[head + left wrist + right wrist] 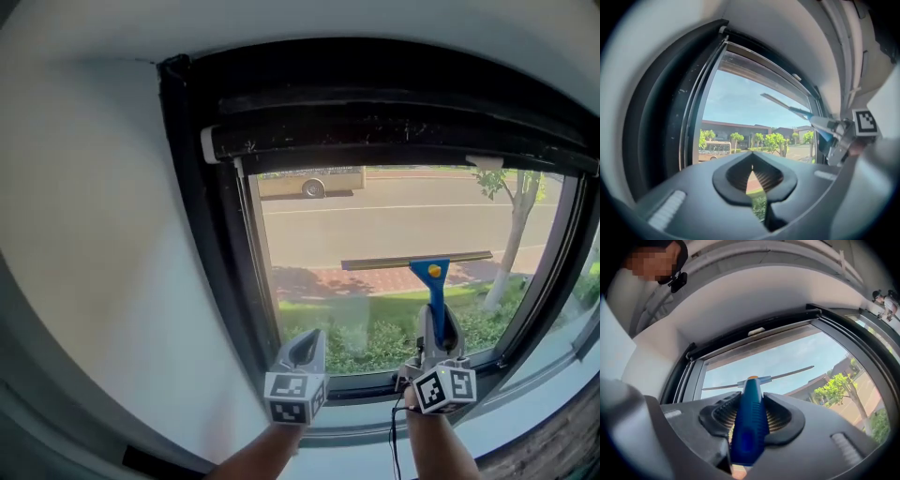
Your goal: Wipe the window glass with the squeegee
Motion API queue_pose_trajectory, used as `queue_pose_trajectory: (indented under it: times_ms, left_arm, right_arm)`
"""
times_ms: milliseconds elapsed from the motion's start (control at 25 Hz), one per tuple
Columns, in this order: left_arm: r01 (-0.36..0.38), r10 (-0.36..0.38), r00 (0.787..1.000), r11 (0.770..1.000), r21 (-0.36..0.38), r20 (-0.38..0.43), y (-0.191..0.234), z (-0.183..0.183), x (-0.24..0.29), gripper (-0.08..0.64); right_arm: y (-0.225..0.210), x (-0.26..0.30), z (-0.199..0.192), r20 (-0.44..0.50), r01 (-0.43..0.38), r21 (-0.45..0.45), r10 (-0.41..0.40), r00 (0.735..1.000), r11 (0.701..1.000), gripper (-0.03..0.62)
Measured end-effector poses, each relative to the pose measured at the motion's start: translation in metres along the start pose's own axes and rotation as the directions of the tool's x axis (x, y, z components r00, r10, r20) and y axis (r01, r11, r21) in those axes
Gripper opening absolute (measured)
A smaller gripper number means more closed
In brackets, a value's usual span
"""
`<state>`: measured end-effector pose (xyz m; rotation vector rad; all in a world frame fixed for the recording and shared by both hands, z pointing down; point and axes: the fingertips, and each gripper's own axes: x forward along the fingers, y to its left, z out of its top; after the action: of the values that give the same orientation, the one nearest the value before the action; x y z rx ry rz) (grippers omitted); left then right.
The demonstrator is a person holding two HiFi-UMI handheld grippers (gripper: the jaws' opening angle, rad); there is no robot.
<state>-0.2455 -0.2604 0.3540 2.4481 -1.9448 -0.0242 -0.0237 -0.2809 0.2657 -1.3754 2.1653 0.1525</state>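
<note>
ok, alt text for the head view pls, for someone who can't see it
The right hand-held gripper holds a blue-handled squeegee upright by its handle, the long blade lying level across the glass of a dark-framed window. The left hand-held gripper, shut and empty, points at the glass beside it; outside are lawn, a road and a parked vehicle.

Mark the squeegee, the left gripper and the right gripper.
squeegee [437, 292]: head view, on its blue handle, below the blade.
left gripper [307, 343]: head view, at the tips of its closed, empty jaws.
right gripper [439, 321]: head view, between the jaws, where they clamp the handle.
</note>
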Motion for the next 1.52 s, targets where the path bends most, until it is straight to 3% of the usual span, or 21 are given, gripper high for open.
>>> queue_pose_trajectory:
  times_ms: [240,800,1320,1520]
  left_arm:
    - [-0.004,0.004,1.000,1.000,0.002,0.012,0.007,0.014,-0.002,0.003]
    - [-0.011,0.010,1.000,0.999,0.032,0.013,0.012,0.018,-0.005,0.003]
    - [-0.006,0.006,1.000,1.000,-0.002,0.010,0.015,0.018,-0.017,0.003]
    - [-0.034,0.034,0.999,0.999,0.010,0.007,0.023,0.012,-0.021,0.003]
  right_arm:
    - [0.043,0.062,0.052,0.136,-0.042,-0.026,0.045,0.990,0.999,0.146]
    - [0.109,0.122,0.097,0.264,-0.039,-0.097,0.063,0.962,0.995,0.146]
    - [0.146,0.143,0.072,0.218,-0.061,-0.218,0.109,0.970,0.974,0.146]
    - [0.144,0.143,0.060,0.187,-0.071,-0.199,0.109,0.976,0.977,0.147]
